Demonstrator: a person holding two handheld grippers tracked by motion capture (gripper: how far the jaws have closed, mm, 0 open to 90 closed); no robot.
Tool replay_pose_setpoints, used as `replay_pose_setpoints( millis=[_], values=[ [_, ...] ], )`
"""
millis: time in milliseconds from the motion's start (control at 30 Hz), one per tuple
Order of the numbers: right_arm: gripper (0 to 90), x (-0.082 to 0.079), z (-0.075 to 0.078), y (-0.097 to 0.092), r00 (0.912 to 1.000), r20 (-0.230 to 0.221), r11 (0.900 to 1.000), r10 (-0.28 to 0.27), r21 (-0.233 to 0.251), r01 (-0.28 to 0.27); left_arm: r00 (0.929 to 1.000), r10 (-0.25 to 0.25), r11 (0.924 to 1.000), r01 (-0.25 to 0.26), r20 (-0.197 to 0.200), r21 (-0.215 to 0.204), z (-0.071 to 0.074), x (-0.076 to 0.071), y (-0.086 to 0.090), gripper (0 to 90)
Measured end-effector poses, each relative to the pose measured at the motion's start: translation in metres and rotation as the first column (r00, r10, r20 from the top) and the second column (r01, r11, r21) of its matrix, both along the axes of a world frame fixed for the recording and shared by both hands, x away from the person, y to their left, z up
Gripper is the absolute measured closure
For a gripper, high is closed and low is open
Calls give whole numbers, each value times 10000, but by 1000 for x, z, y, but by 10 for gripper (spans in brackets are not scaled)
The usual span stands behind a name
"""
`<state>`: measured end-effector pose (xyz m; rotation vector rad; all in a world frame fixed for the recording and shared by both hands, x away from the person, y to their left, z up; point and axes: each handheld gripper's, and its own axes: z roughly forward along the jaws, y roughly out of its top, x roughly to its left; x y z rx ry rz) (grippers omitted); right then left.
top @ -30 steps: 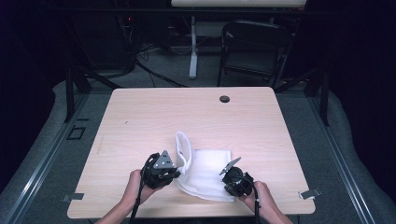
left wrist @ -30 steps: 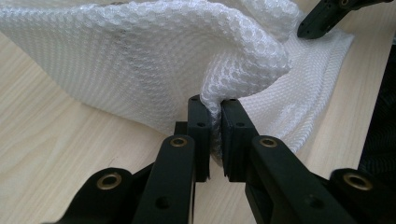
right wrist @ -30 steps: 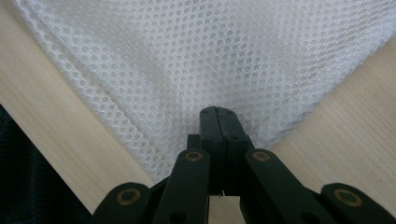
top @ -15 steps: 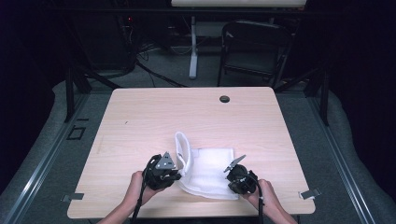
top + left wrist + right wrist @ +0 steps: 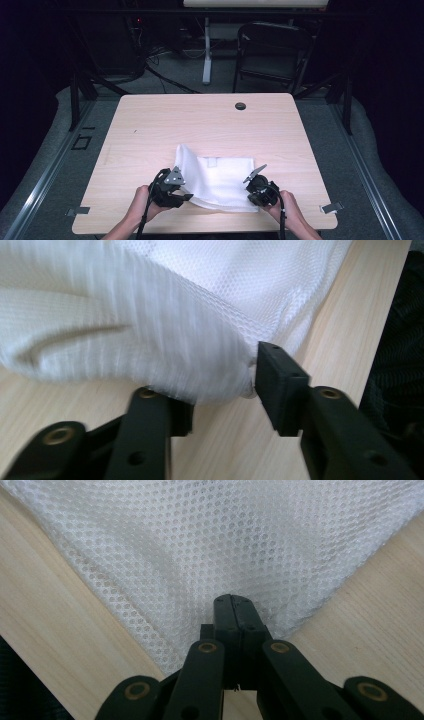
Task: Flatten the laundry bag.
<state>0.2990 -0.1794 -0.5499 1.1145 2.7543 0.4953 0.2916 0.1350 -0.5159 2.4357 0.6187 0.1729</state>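
1. A white mesh cloth (image 5: 217,180) lies on the near half of the wooden table (image 5: 210,120), toward 6 o'clock from the table's middle. Its left part is raised in a fold (image 5: 182,157), and a small tag (image 5: 212,162) sits near its far edge.
2. The left gripper (image 5: 187,196), at the cloth's 8 o'clock corner, has its jaws spread apart. In the left gripper view a bunched fold of the cloth (image 5: 165,330) sits between them, touching the right pad; whether the left pad touches it I cannot tell.
3. The right gripper (image 5: 255,199), at the cloth's 4 o'clock corner, is clenched. In the right gripper view its jaws meet over the cloth's (image 5: 210,545) corner, pinching the mesh.
4. A hand (image 5: 142,202) holds the left gripper and another hand (image 5: 290,207) holds the right.
5. A dark round grommet (image 5: 240,106) sits at the table's 12 o'clock edge; a folding chair (image 5: 272,50) stands beyond it.
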Motion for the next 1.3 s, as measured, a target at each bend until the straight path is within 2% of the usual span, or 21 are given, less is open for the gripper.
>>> replay_pose_setpoints(
  millis=[67,200,333,400,433,467,533,700,833,933,967,1067,1133,1167,1300],
  values=[
    [900,0,0,0,10000,-43,10000,-11,92,11,9996,252,9997,-252,-91,-28,1,1,7,490],
    [900,1,0,-1,9999,-105,9997,-60,215,63,9973,717,9972,-720,-157,-190,4,3,20,377],
    [900,2,-1,-5,9999,-61,9997,-157,203,158,9881,1538,9870,-1537,-11,-475,9,3,36,265],
    [900,3,0,-6,9998,-121,9996,-152,249,155,9838,1793,9817,-1783,85,-675,12,4,42,207],
    [900,4,0,-7,9999,-101,9999,-98,99,99,9821,1876,9800,-1861,162,-705,13,4,44,208],
    [900,4,0,-7,9999,-67,9998,-135,143,136,9802,1970,9777,-1947,216,-787,14,4,46,198],
    [890,4,0,-8,9999,-49,9998,-163,97,163,9811,1924,9786,-1902,211,-793,14,4,45,191],
    [725,5,5,-10,10000,18,9987,2,511,-3,9921,1232,9916,-1221,230,-424,9,5,29,190],
    [648,2,12,-11,9993,320,9964,180,824,-205,9954,954,9950,-950,116,-315,4,7,18,186],
    [585,1,14,-9,9988,283,9949,391,914,-415,9964,852,9961,-851,16,-247,0,9,12,174],
    [540,-1,14,-8,9985,216,9929,511,1064,-531,9966,828,9964,-828,12,-196,-1,10,11,168],
    [504,-3,14,-5,9974,230,9900,689,1219,-712,9968,794,9968,-794,-20,-90,-4,11,4,156],
    [503,-3,14,-3,9962,160,9906,859,1055,-871,9981,619,9981,-619,-46,-53,-7,11,-2,156],
    [495,-4,13,-2,9956,183,9890,923,1146,-938,9986,526,9986,-526,-79,-74,-8,11,-4,155],
    [529,-5,12,4,9915,230,9861,1280,1040,-1297,9993,232,9997,-232,-286,-6,-13,12,-16,155]
  ],
)
